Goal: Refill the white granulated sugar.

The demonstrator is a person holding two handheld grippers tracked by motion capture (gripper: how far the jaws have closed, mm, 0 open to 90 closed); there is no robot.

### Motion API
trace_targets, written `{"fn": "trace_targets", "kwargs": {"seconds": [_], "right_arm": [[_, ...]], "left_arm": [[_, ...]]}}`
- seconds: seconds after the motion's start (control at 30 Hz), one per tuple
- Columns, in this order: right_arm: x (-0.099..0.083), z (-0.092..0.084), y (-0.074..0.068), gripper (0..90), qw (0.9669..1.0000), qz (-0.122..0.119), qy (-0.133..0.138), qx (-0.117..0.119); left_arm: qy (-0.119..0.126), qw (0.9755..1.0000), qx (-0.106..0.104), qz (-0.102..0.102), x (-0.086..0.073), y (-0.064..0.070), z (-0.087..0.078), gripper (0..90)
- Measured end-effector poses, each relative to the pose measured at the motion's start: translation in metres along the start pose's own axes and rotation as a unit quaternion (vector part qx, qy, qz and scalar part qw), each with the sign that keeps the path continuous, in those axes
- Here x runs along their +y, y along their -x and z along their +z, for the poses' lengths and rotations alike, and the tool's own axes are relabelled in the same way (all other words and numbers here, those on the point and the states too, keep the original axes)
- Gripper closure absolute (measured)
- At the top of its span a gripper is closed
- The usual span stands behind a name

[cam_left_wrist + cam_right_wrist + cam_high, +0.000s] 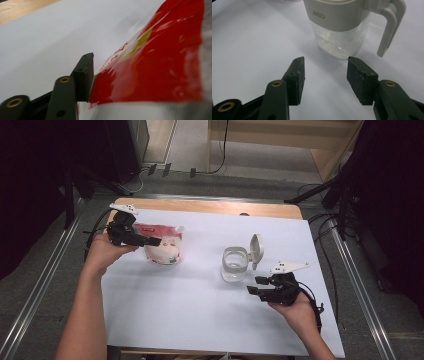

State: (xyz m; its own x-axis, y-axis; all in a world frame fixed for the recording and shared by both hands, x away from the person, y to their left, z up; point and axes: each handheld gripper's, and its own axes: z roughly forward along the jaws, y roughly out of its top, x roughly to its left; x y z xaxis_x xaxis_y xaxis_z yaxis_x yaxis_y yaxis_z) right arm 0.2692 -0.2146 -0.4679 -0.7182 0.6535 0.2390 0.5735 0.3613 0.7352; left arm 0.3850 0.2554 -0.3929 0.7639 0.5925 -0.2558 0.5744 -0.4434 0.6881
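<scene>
two bare forearms come in from the bottom edge of the high view, each hand carrying a black two-jaw gripper over a white sheet [200, 315] that covers a wooden table [210, 207]. at the left, the left gripper [156, 240] lies against a red and white soft plastic pouch [162, 245] that stands at the sheet's far left part. in the left gripper view one black pad sits at the pouch's red side [155, 65], touching or just short of it; the other jaw is hidden behind the blurred film, so i cannot tell whether the pouch is pinched or merely lies between the jaws. at the right, the right gripper [253, 286] rests low, jaws apart with nothing between them, pointing at a clear glass jar with a cream collar and handle [342, 35], just beside it but apart. its hinged cream lid [256, 249] stands flipped up.
</scene>
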Motion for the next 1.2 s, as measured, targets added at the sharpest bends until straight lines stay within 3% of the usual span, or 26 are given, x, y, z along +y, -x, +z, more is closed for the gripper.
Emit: {"fn": "trace_targets", "kwargs": {"seconds": [0.2,0.23,0.33,0.4,0.57,0.9,0.97,1.2], "right_arm": [[0.000,0.001,-0.002,49.1,1.0000,-0.005,-0.001,0.001],[0.000,0.001,-0.002,49.1,1.0000,-0.006,-0.002,0.001],[0.000,0.002,-0.002,49.1,0.9999,-0.010,-0.001,0.002],[0.001,0.003,-0.003,49.1,1.0000,-0.009,-0.001,0.002],[0.001,0.003,-0.004,49.1,0.9999,-0.013,0.002,0.003],[0.003,0.002,-0.011,48.8,0.9997,-0.024,0.009,0.006],[0.003,0.002,-0.013,48.8,0.9996,-0.023,0.012,0.009],[0.005,0.004,-0.020,48.7,0.9993,-0.029,0.015,0.016]], "left_arm": [[-0.002,1.0000,-0.005,-0.006,-0.001,0.002,0.000,61.1],[-0.004,0.9999,-0.005,-0.010,-0.001,0.003,0.000,62.7],[-0.005,0.9984,-0.032,-0.046,-0.001,-0.001,0.000,71.8],[-0.002,0.9977,-0.043,-0.053,-0.002,-0.001,0.001,77.6],[-0.008,0.9977,-0.045,-0.050,-0.001,0.001,0.001,88.7],[-0.003,0.9969,-0.030,-0.073,0.012,0.012,-0.001,90.0],[-0.002,0.9965,-0.035,-0.076,0.014,0.015,-0.001,90.0],[0.008,0.9973,-0.037,-0.063,0.027,0.033,-0.008,90.0]]}}
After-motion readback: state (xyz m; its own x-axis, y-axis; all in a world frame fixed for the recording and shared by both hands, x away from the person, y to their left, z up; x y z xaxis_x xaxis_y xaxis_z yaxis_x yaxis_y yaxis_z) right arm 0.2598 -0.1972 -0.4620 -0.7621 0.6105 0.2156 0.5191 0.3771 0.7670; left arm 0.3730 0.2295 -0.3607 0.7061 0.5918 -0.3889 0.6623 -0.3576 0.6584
